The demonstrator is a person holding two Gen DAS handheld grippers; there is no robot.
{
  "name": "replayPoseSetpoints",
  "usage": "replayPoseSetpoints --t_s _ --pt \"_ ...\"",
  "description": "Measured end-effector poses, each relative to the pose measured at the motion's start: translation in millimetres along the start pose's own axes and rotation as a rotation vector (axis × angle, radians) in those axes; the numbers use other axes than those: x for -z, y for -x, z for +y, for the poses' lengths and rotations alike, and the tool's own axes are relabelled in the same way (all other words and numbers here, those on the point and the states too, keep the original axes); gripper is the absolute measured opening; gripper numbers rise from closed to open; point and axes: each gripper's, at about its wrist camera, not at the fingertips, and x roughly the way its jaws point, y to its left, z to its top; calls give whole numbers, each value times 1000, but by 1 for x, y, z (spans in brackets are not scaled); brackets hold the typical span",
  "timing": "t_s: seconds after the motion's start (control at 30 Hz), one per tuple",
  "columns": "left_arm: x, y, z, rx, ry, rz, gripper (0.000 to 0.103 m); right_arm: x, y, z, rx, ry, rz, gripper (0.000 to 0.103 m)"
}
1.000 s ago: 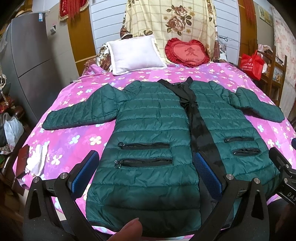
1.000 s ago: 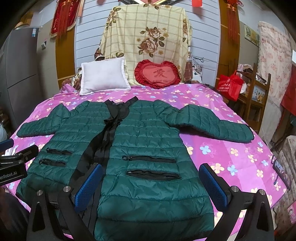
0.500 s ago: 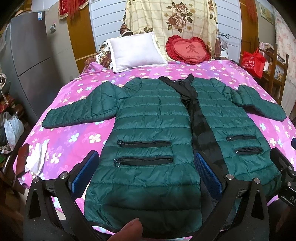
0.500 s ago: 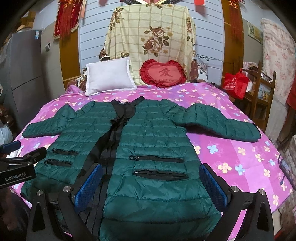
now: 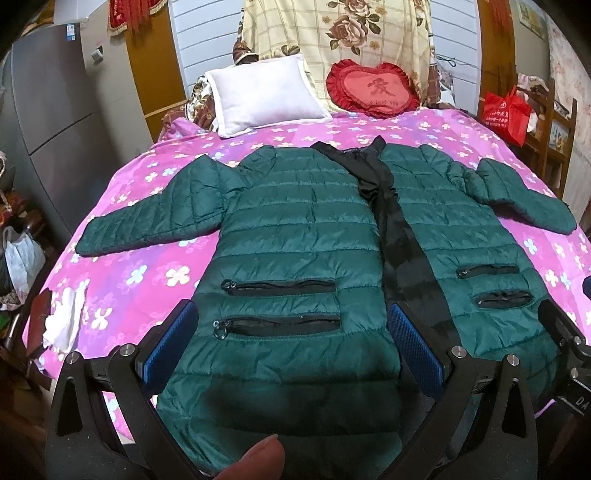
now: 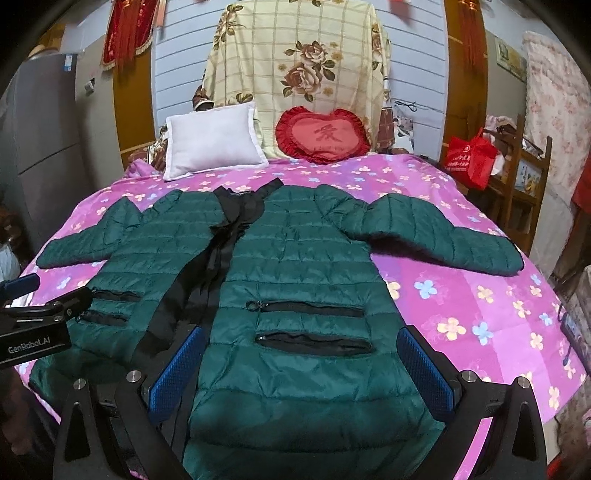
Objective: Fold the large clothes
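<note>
On the pink flowered bedspread (image 5: 147, 258) the green padded jacket (image 5: 295, 229) lay flat, sleeves outspread, while the left gripper (image 5: 291, 347) and right gripper (image 6: 301, 369) hovered wide open, empty, best gripping each sleeve near its cuff.

"GenRobot.AI" in white on the left claw (image 6: 35, 338) body, right wrist view at 9 o'clock. Same claw's mate shows "DA", cut off, at 4 o'clock in left wrist view. Red heart cushion (image 5: 375, 90) carries one large Chinese character, small line under it unreadable. Red bag (image 6: 471, 157) print and fridge sticker (image 5: 71, 28) too small to read.
</note>
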Motion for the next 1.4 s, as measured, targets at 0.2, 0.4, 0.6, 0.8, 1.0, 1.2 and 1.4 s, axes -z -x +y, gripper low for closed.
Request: replayPoseSetpoints --t_s 0.2,0.4,0.6,0.8,1.0,1.2,1.4 --pt "-31 -40 23 65 5 34 103 -16 -29 -7 32 -18 25 103" --pt "-53 -103 43 65 11 104 103 -44 -74 -5 21 -3 54 103" --pt "-27 -151 38 107 38 228 103 -28 -118 10 -9 61 119 103" --pt "-16 -147 37 77 43 216 103 -17 -145 -2 -26 -2 240 103" --pt "-12 -146 37 59 40 202 103 -9 -155 4 18 43 288 103" --pt "-12 -148 34 60 22 201 103 -9 -153 5 26 50 293 103" --pt "-20 -125 36 32 33 107 103 -28 -120 0 57 46 123 103"
